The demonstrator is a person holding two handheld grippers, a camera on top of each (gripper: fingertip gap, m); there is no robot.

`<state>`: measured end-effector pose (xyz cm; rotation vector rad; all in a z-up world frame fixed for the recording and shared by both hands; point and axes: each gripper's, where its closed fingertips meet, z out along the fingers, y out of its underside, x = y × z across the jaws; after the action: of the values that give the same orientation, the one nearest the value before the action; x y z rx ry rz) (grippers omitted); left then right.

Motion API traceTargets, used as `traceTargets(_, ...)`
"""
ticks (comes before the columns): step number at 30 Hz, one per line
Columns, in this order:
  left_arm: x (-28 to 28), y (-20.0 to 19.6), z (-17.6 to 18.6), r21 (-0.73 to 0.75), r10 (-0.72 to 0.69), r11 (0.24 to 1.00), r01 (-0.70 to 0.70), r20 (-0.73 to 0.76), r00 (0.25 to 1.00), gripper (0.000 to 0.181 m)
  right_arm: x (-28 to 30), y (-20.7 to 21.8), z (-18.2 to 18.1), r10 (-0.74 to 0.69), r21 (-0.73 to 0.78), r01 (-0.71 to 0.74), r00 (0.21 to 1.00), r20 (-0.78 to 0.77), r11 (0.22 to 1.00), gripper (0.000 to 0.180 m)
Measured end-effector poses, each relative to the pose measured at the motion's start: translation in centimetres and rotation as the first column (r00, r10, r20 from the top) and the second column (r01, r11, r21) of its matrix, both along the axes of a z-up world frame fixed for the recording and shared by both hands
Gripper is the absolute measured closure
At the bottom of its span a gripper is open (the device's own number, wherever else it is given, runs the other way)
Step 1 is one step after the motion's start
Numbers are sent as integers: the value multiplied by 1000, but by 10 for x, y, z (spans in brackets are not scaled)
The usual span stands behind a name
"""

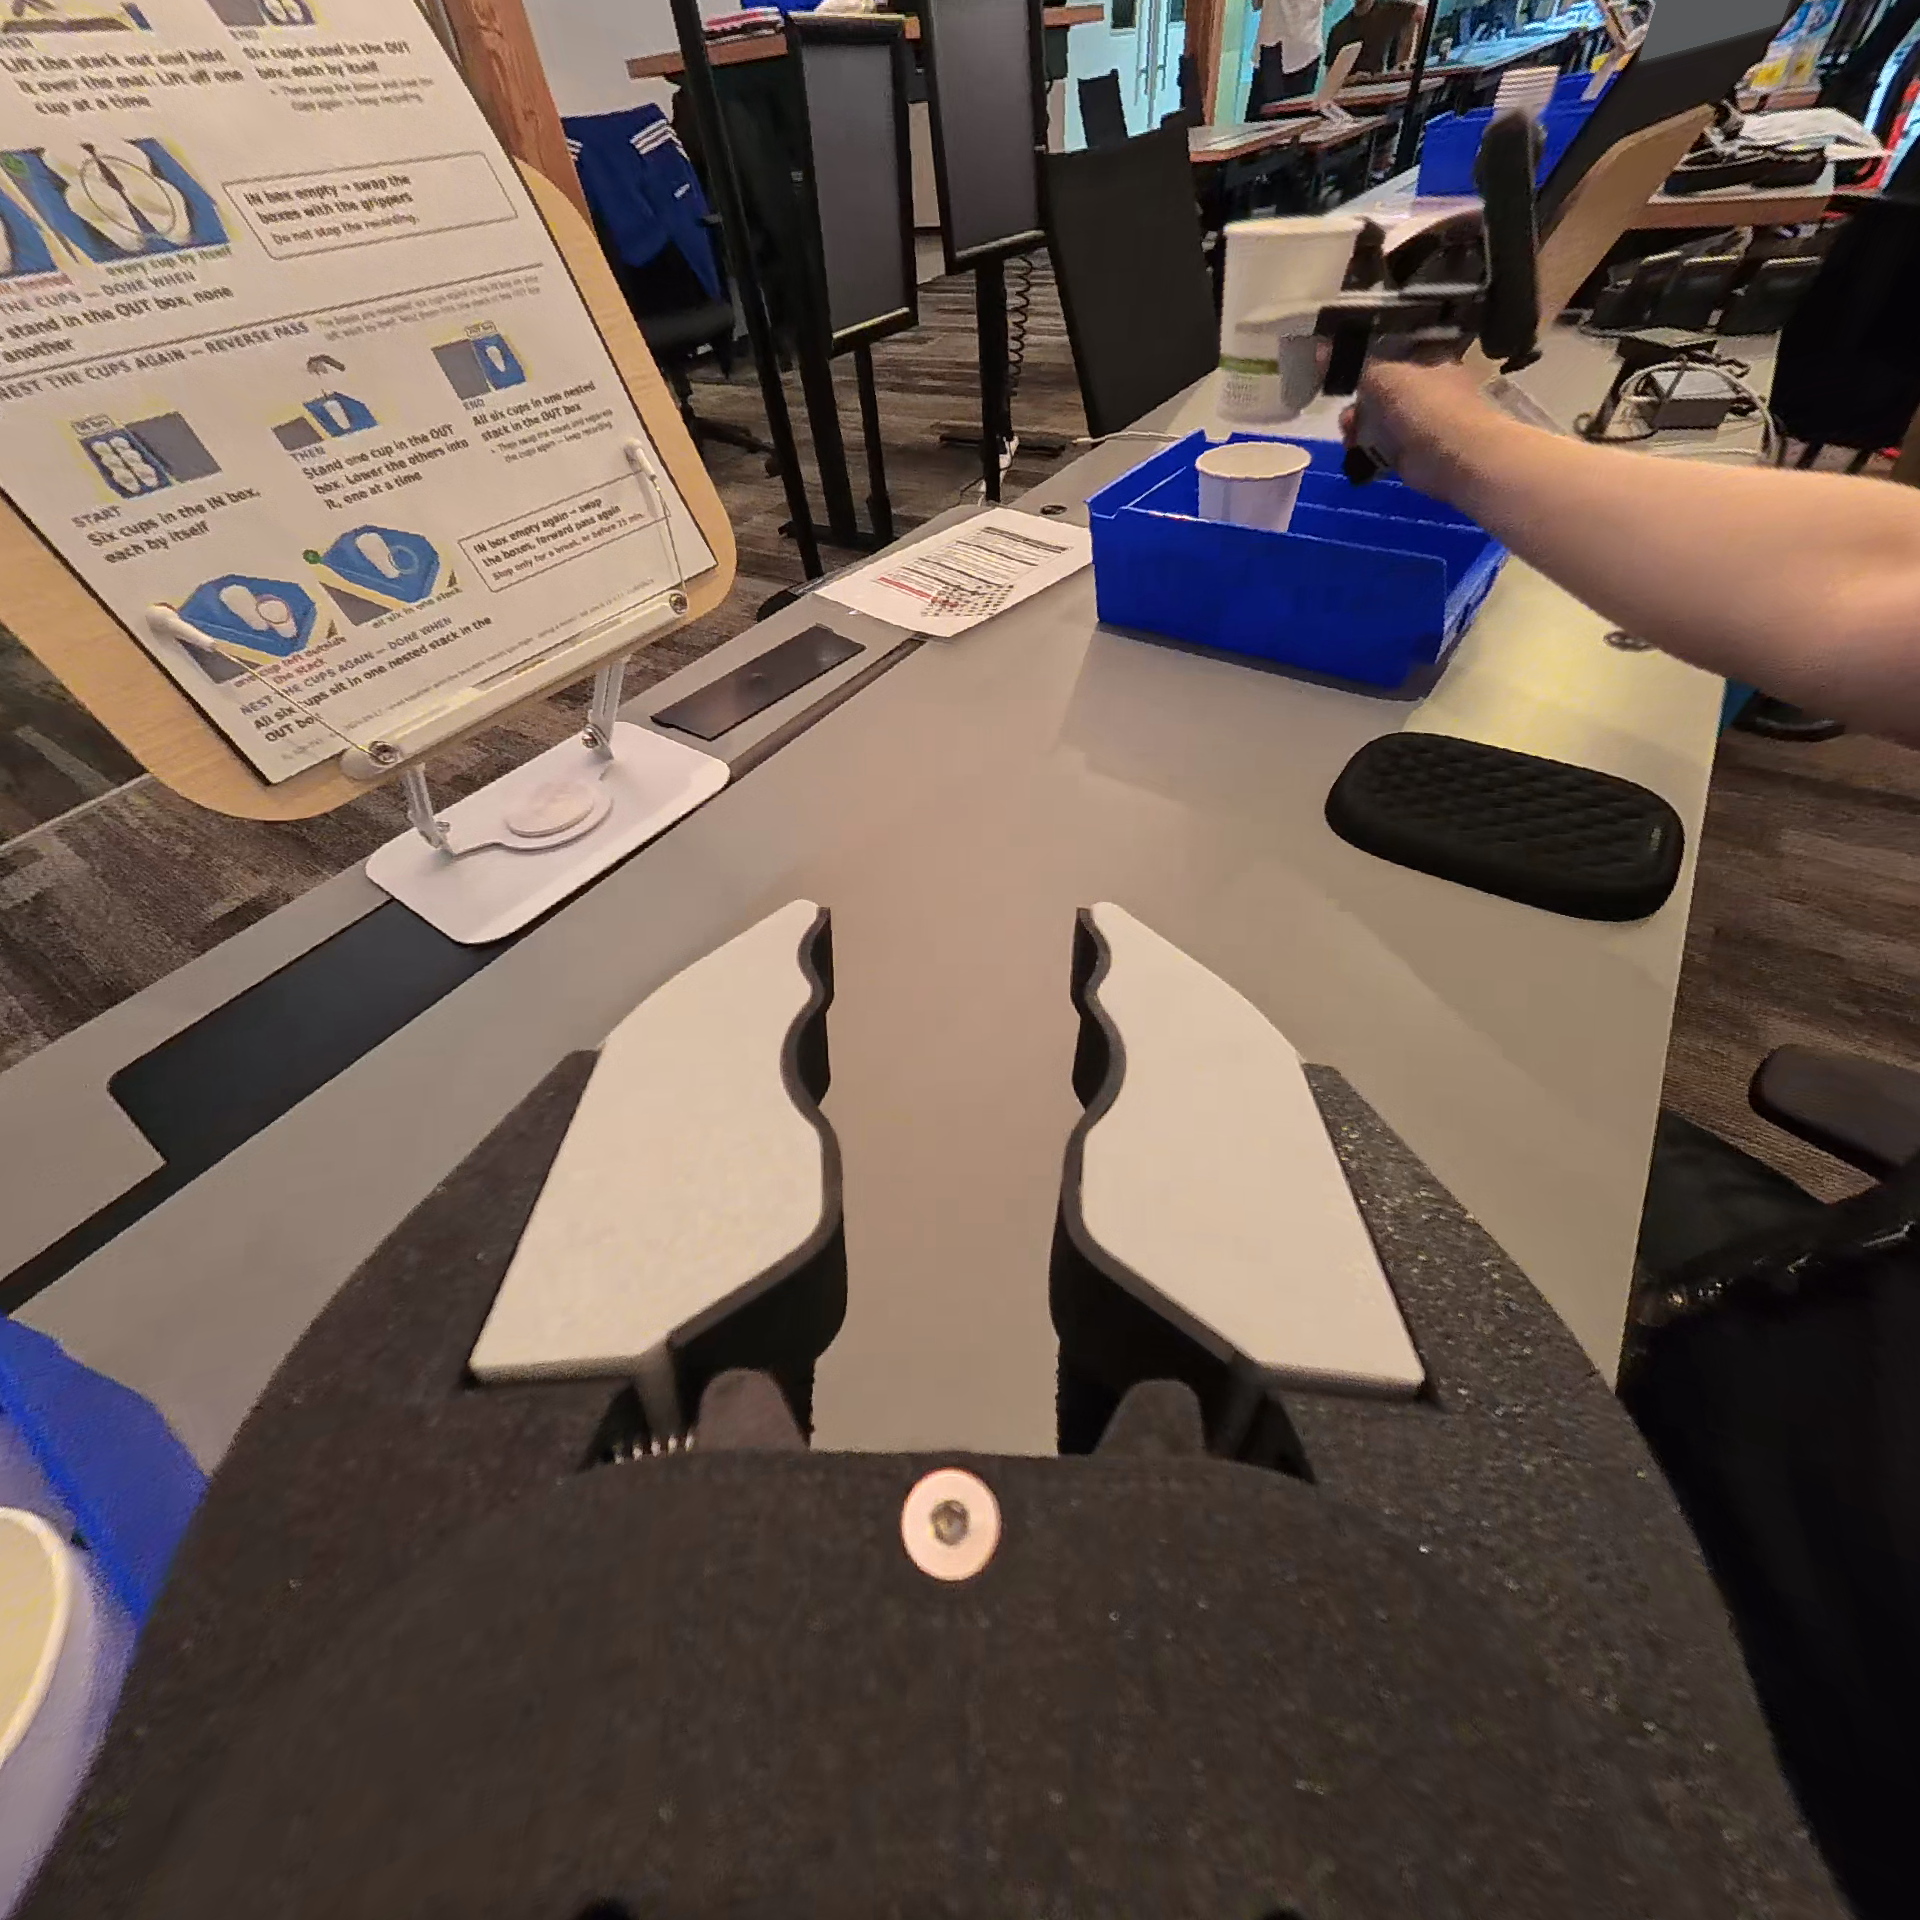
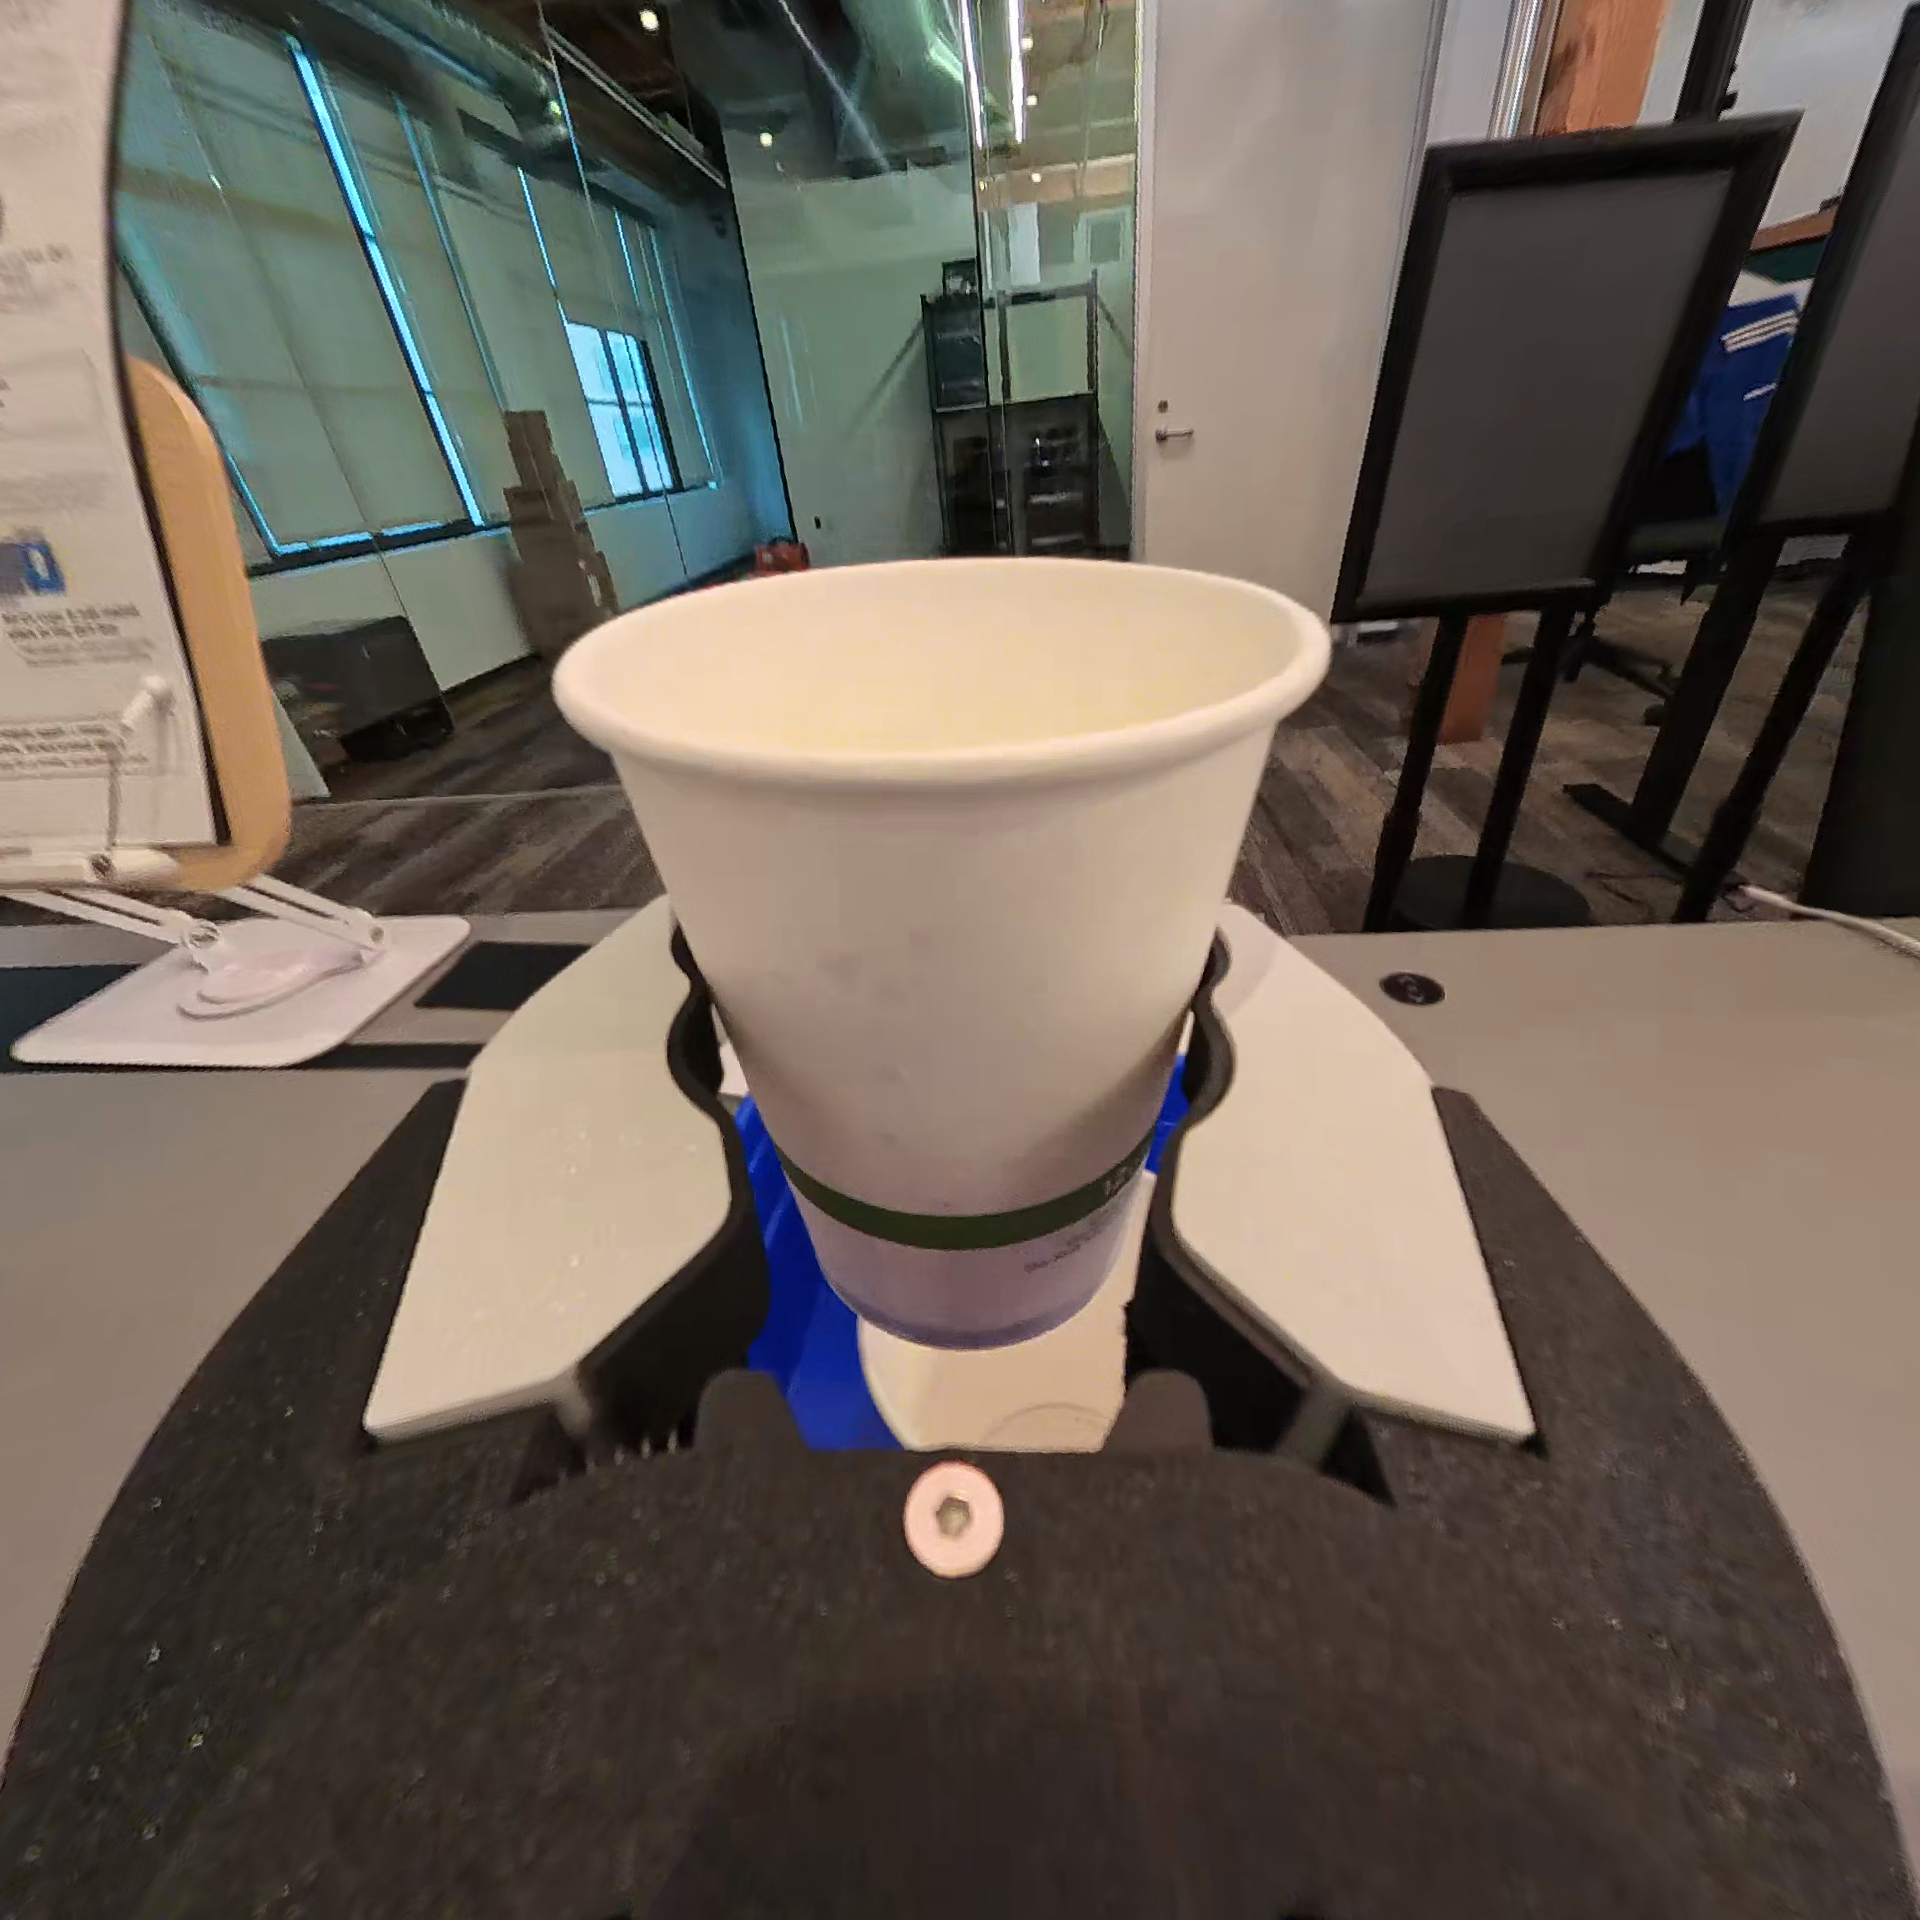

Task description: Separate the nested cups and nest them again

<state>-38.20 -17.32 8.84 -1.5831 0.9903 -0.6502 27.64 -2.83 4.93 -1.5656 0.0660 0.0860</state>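
I held my right gripper (image 2: 940,1060) jaws clamped around a white paper cup (image 2: 940,883), above the blue plastic bin (image 1: 1278,597) at one o'clock for nesting, left gripper (image 1: 951,1039) jaws parted, empty.

Grey table (image 1: 935,790) carries a wooden document stand (image 1: 623,436) at far left, holding a printed instruction sheet (image 1: 312,343) on a white hinged base (image 1: 551,821). Black padded wrist rest (image 1: 1507,826) lies at right, near the edge. A printed paper sheet (image 1: 961,566) lies flat farther off. Black-framed display boards (image 2: 1558,384) stand on the floor beyond the table.
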Motion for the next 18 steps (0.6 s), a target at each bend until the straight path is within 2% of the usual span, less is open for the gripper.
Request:
traceTargets(6, -6, -5, 2, 5, 7, 1000, -7, -11, 1000, 138, 8, 7, -36, -64, -73, 69, 996, 69, 995, 92)
traceTargets(18, -4, -8, 2, 4, -14, 1000, 14, -25, 1000, 139, 1, 3, -75, -46, -210, 71, 991, 123, 975, 91)
